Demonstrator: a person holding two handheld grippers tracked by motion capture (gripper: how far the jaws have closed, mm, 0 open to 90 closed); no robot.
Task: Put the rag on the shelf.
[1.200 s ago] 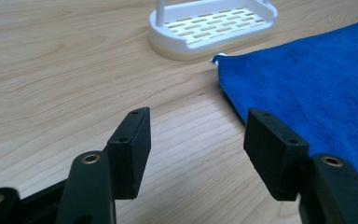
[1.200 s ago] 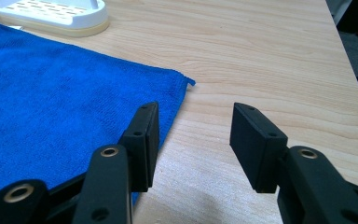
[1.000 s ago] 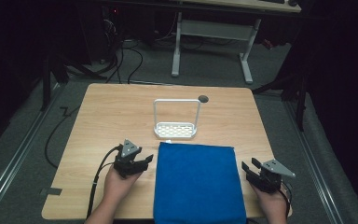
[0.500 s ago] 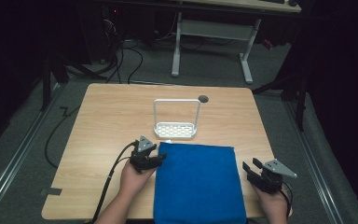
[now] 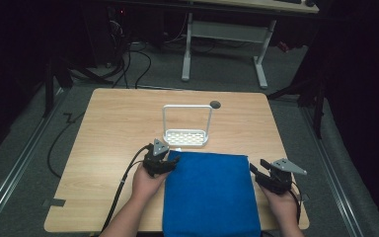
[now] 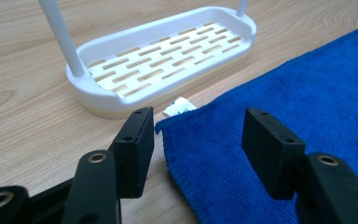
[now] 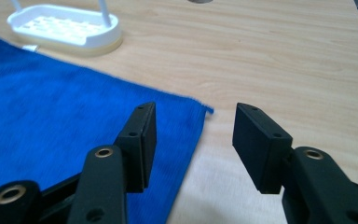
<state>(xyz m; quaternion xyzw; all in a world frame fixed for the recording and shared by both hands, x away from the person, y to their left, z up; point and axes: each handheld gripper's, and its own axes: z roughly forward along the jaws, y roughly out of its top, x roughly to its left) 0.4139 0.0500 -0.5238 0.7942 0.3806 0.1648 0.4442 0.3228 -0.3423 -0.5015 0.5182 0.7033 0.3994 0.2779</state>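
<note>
The left gripper (image 5: 162,160) is held low over the table (image 5: 118,128) by a hand (image 5: 145,182) whose forearm enters from the bottom edge of the high view, angled toward one o'clock. Its jaws are spread apart and nothing is grasped; in the left gripper view the far left corner of the blue towel (image 6: 279,116) lies on the table between and ahead of the two pads, untouched. A small white label (image 6: 177,106) is seen at that corner, toward twelve o'clock from the gripper.

Just beyond, at twelve o'clock, a white slotted tray (image 5: 186,138) with a tall hoop handle is set upright on the wood, just beside the towel's far edge but apart from it. A dark round hole (image 5: 215,104) is seen in the tabletop at one o'clock from the tray.

The towel (image 5: 209,192) is spread flat at the near middle of the table, its near edge running off the bottom of the high view.

The right gripper (image 5: 269,178) is held at the towel's right edge, pointed toward ten o'clock. Its jaws have just been opening and stand wide; in the right gripper view the towel's far right corner (image 7: 186,112) lies below the left pad, with bare wood under the gap, and nothing is gripped.
</note>
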